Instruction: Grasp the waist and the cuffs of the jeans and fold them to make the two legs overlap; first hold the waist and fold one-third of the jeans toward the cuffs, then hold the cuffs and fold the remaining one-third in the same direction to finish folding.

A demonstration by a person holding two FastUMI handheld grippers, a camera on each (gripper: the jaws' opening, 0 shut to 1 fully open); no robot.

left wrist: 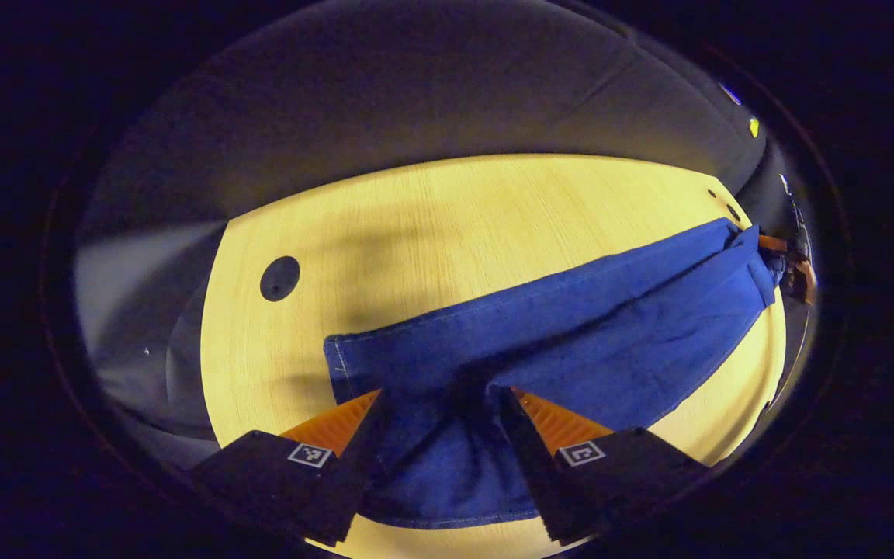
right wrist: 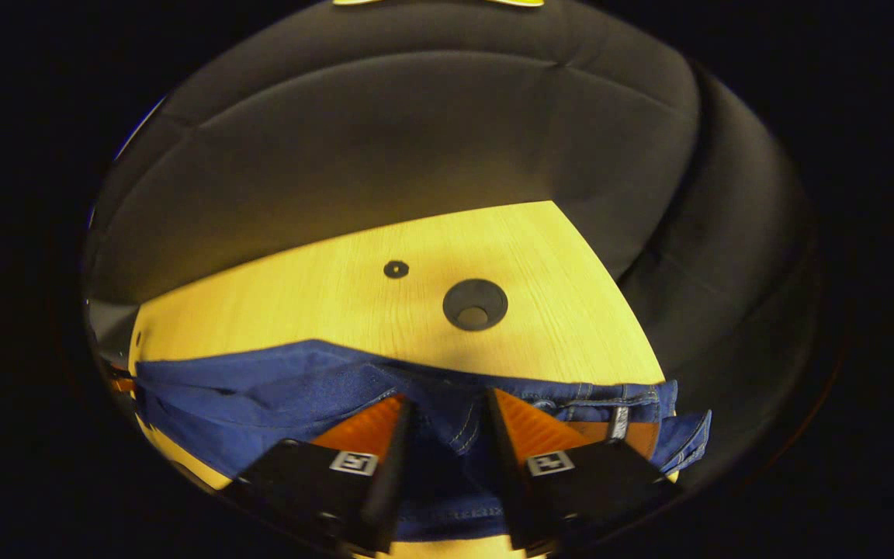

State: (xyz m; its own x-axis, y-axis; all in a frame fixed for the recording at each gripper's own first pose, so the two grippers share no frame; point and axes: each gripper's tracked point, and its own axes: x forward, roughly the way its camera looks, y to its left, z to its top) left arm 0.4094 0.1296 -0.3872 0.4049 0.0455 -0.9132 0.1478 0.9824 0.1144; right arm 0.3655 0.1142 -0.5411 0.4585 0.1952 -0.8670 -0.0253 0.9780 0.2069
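Left hand-held gripper (left wrist: 441, 404) clamps the jeans (left wrist: 587, 326) at the cuff end, right hand-held gripper (right wrist: 447, 411) at the waist, desk (left wrist: 447, 225) toward 12 o'clock.

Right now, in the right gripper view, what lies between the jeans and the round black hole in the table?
Nothing: in the right gripper view, only bare table lies between the jeans and the round black hole.

Pale wood-grain worktop (right wrist: 338, 310), round dark grommet hole (right wrist: 475, 304) set into it, smaller dark hole (right wrist: 396, 269) just beside the grommet
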